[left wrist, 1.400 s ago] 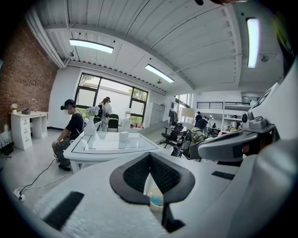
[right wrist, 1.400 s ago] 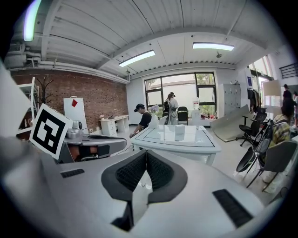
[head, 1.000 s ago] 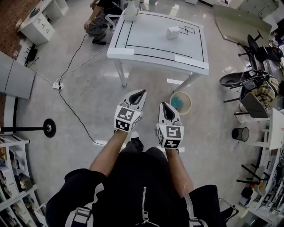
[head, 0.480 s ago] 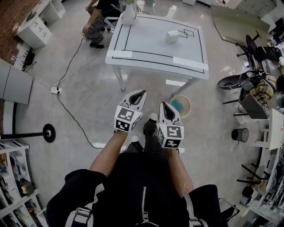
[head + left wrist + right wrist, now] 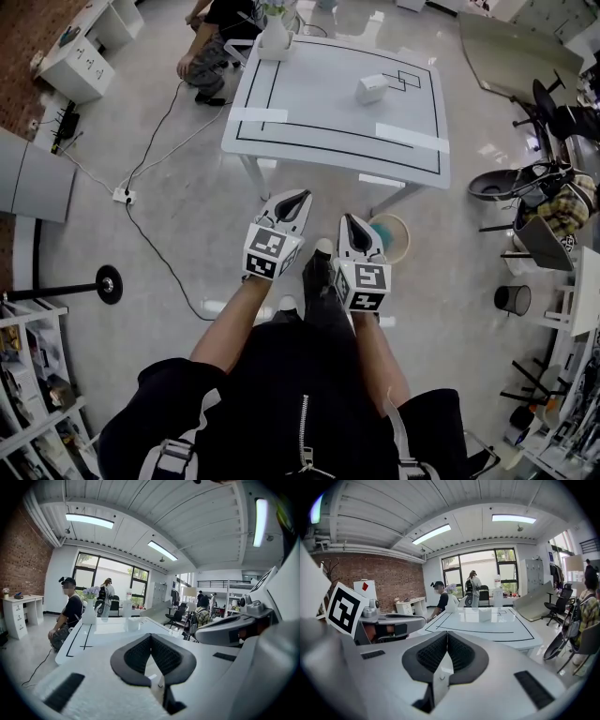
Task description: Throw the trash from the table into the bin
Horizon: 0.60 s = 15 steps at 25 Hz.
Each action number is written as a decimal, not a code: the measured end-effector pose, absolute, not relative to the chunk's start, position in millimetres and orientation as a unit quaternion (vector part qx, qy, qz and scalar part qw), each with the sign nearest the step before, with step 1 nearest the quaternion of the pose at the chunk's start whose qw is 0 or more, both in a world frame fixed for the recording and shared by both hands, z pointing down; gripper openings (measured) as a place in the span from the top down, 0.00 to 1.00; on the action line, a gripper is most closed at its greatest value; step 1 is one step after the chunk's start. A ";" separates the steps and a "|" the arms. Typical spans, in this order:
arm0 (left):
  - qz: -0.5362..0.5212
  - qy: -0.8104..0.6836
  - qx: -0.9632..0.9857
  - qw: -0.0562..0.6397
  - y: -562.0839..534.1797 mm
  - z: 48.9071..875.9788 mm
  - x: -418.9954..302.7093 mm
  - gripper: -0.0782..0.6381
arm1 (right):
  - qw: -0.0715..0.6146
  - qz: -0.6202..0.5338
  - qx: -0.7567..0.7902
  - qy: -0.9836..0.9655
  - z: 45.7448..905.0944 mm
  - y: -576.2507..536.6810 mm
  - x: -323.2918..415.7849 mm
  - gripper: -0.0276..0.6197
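White table (image 5: 328, 103) ahead; vase (image 5: 275, 36), trash (image 5: 371, 89) on top; bin (image 5: 403, 246) near corner.

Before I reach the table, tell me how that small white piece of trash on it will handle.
The white piece of trash looks boxy and paper-like, so it is probably light and easy to crush. On the glossy table, it would likely slide, not roll, if nudged. Its material is too small to confirm.

We find open floor (image 5: 187, 216) before the white rectangular tabletop (image 5: 319, 117); on it only a white flower vase (image 5: 274, 37) at the far left corner and a small white box (image 5: 371, 89) obstruct passage.
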<state>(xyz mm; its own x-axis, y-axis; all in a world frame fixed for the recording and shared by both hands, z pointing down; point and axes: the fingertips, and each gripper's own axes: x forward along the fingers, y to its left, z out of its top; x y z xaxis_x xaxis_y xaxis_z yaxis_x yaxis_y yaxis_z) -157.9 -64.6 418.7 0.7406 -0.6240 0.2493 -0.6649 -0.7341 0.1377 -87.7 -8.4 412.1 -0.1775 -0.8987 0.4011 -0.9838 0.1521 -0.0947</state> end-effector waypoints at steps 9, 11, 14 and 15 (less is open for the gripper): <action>0.105 -0.359 0.920 0.113 -151.0 419.5 -113.8 0.88 | 0.122 0.175 0.616 -0.758 409.5 -97.7 -44.2 0.94; 0.108 -0.361 0.920 0.113 -172.3 418.4 -99.3 0.88 | 0.121 0.175 0.614 -0.760 407.9 -120.0 -29.5 0.94; 0.109 -0.362 0.919 0.111 -201.5 417.4 -77.4 0.88 | 0.122 0.174 0.612 -0.762 407.4 -150.8 -7.4 0.94; 0.109 -0.362 0.919 0.111 -211.0 417.4 -71.1 0.88 | 0.122 0.174 0.611 -0.763 407.4 -160.3 -1.2 0.94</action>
